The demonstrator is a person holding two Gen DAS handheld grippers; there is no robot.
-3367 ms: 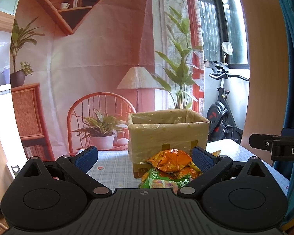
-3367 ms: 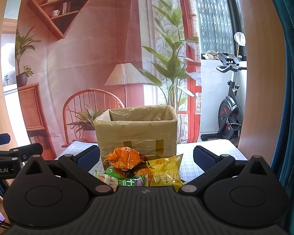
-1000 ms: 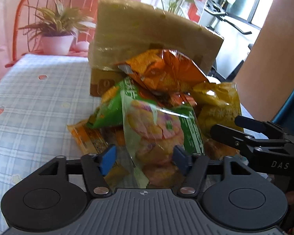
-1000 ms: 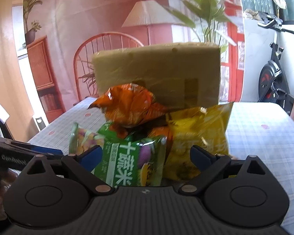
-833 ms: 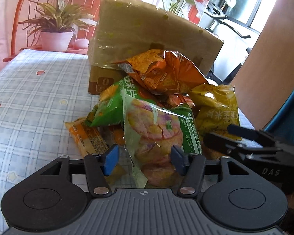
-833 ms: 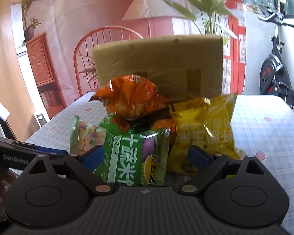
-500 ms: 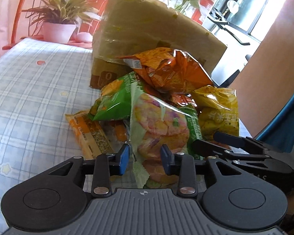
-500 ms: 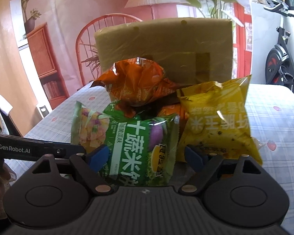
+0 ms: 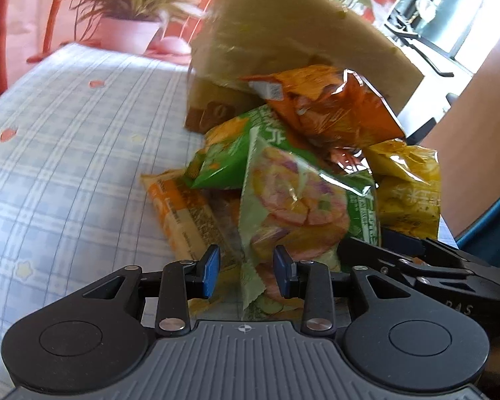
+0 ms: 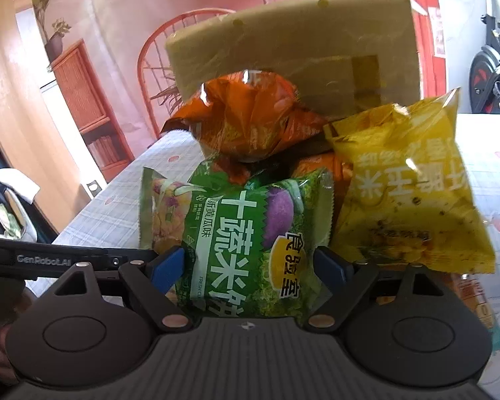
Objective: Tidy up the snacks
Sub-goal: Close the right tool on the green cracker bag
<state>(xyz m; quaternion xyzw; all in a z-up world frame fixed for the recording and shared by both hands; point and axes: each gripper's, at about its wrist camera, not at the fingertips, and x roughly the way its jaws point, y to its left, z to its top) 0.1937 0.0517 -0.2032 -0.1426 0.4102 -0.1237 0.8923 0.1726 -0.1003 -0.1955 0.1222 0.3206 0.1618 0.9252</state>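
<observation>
From my left wrist view the tan cardboard box (image 9: 283,33) smears with blur; the green crinkled snack packet (image 10: 250,240) hides my right gripper's contact.

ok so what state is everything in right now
left gripper: just been closing, pads not yet pressing pale green bag between them
right gripper: just been closing, pads at dark green bag edges, grip unclear
orange bag: crumpled, atop pile, against box
yellow bag: leaning on pile, print upside down
box: upright
</observation>
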